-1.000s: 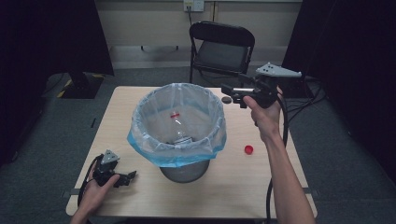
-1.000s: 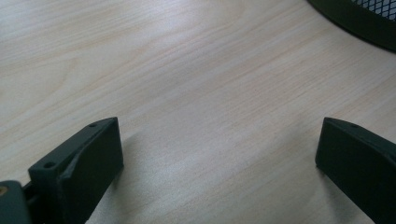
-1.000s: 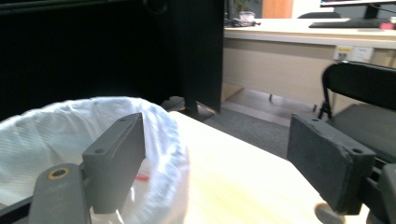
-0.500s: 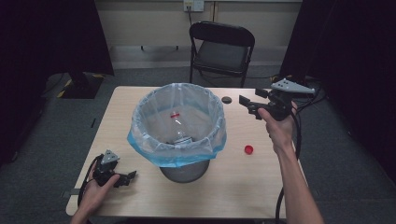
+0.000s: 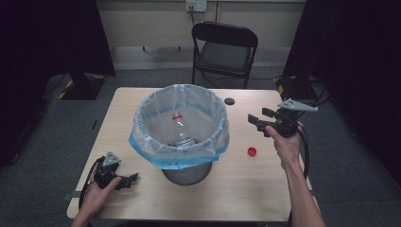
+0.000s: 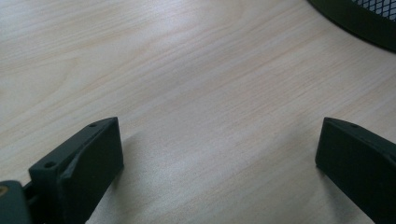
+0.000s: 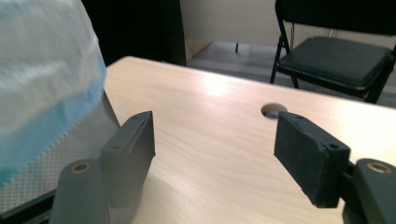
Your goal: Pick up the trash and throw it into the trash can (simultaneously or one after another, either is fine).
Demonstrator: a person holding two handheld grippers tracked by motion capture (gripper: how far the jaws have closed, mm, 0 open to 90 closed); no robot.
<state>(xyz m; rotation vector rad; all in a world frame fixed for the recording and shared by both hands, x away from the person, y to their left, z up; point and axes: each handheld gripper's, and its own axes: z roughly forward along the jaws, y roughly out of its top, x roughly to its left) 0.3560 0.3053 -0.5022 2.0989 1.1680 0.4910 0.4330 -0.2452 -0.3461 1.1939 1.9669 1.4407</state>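
A mesh waste bin (image 5: 187, 172) lined with a blue-edged clear bag (image 5: 179, 125) stands mid-table, a clear bottle (image 5: 182, 135) lying inside. A red cap (image 5: 252, 151) lies on the table to its right. My right gripper (image 5: 257, 118) hovers right of the bin, beyond the cap, its jaws pointing at the bin. They have just been closing; they stand open (image 7: 215, 140) with nothing between them. My left gripper (image 5: 131, 180) rests at the near left corner, open (image 6: 219, 154) over bare wood, the bin's base (image 6: 359, 18) ahead of it.
The wooden table (image 5: 142, 99) has a round cable hole (image 5: 230, 100) behind the bin, shown in the right gripper view as the hole (image 7: 273, 110). A black folding chair (image 5: 224, 52) stands beyond the far edge. Dark floor surrounds the table.
My right gripper has sunk from beside the bin's rim toward the tabletop and drifted right, its jaws narrowing. The left gripper has stayed put.
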